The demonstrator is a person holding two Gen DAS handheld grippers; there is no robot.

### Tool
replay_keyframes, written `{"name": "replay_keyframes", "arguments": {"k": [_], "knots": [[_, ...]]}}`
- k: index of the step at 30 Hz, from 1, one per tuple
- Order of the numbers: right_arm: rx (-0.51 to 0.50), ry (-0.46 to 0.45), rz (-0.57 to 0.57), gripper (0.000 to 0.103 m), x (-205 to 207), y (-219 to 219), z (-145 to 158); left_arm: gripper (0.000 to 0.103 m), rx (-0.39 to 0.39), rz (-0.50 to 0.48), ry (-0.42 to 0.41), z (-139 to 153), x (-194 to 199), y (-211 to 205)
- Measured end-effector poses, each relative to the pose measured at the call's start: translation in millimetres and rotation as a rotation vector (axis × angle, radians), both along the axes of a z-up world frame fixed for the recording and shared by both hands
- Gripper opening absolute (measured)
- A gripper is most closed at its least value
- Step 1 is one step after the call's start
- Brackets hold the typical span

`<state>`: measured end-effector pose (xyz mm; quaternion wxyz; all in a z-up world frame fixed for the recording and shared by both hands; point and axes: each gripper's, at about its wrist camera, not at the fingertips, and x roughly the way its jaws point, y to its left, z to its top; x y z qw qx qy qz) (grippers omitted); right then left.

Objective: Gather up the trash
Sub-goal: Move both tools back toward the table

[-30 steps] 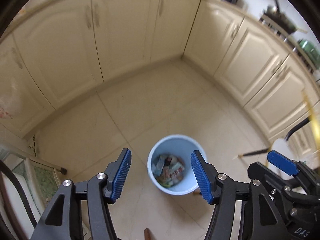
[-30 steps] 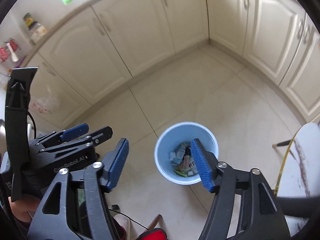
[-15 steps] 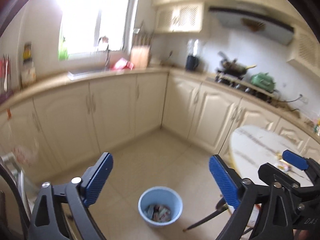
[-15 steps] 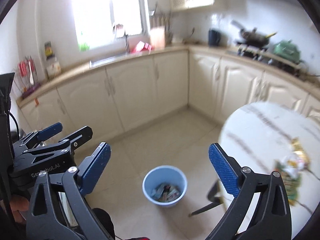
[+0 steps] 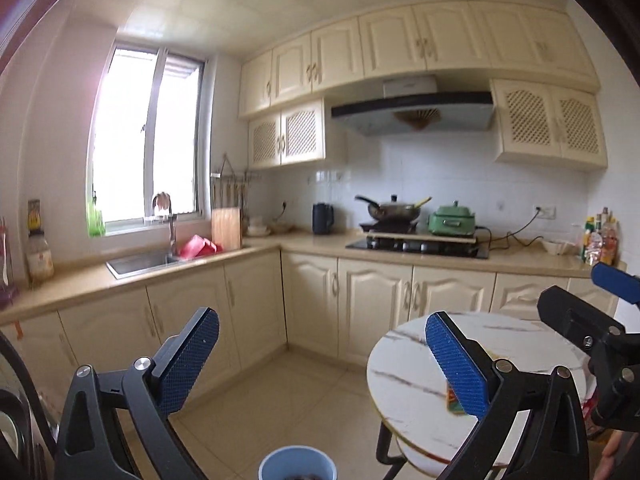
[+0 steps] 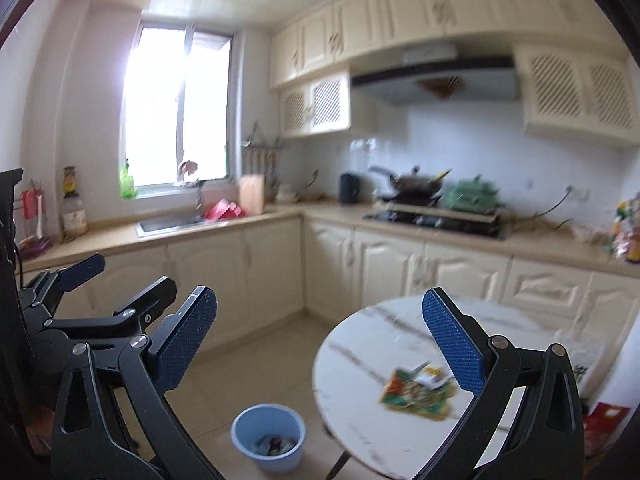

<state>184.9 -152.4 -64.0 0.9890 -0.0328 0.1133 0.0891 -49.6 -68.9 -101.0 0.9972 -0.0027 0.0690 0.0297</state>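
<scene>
On round white marble-pattern worktop (image 6: 360,344): crumpled green-red snack wrapper (image 6: 418,392), next pick. Light-blue plastic bin (image 6: 269,438) on floor beside it. I'd drop right gripper (image 6: 320,350) flat over wrapper; left gripper (image 5: 322,354) clear. Both just opened wide, empty.

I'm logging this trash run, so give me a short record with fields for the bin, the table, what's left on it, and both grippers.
bin: round light-blue plastic bucket on the tiled floor, wrappers inside
table: round white marble-look tabletop on dark legs, right of the bin
trash left: crumpled green, red and yellow snack wrapper lying on the table
left gripper: jaws just opened, wide, nothing between them
right gripper: jaws just opened, wide, nothing between them
</scene>
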Motion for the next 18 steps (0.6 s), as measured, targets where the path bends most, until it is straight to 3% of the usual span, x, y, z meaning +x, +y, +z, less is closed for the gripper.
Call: {"name": "replay_keyframes", "arguments": {"k": [4, 9, 18], "knots": [[0.006, -0.061, -0.044, 0.103, -23, -17, 17, 0.102, 0.007, -0.013, -0.046, -25, -15, -21], [0.015, -0.097, -0.082, 0.103, -36, -41, 27, 0.102, 0.012, -0.057, -0.056, -43, -6, -32], [0.019, -0.028, -0.231, 0.103, -12, -113, 15, 0.102, 0.025, -0.142, 0.072, -32, 74, -29]]}}
